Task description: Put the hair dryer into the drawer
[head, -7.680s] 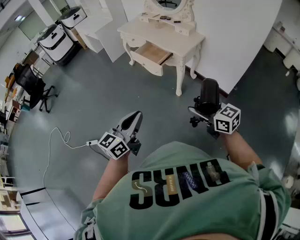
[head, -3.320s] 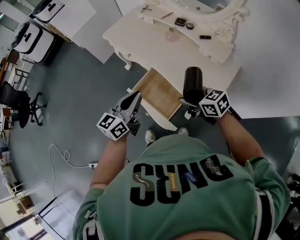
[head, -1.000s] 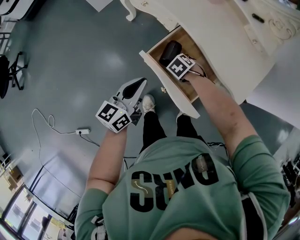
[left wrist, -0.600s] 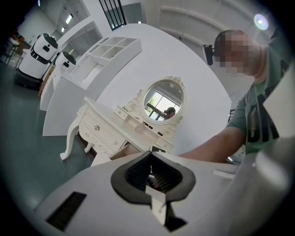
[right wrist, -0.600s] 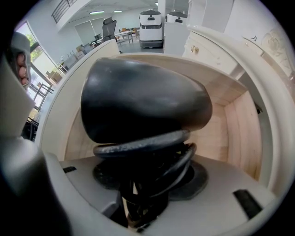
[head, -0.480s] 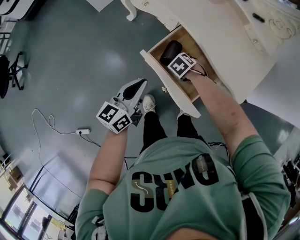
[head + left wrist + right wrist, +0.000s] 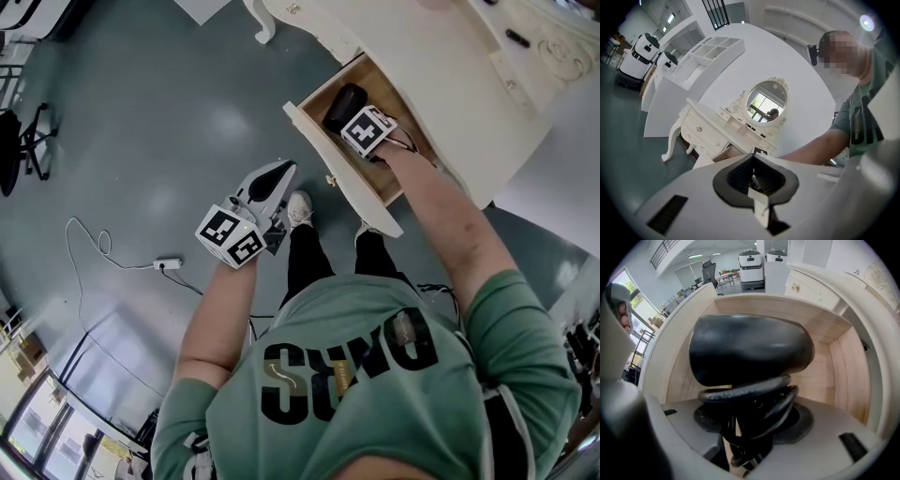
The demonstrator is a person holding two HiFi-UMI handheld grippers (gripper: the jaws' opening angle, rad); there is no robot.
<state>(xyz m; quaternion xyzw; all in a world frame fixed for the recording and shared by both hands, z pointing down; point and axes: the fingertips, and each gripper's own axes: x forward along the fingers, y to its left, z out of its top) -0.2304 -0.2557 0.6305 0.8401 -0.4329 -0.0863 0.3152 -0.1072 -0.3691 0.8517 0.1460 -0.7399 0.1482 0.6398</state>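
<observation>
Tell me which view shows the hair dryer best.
The right gripper view: the hair dryer, black body and coiled cord, fills the frame inside the wooden drawer. The head view shows only a small dark shape, partly covered. The left gripper view does not show it.

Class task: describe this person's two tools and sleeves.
Left tool and right tool: pale grey-white shells with black padded insets, each bearing a white cube with black square markers. Sleeves: short, green. The right tool's jaws are opening, the hair dryer between them.
</observation>
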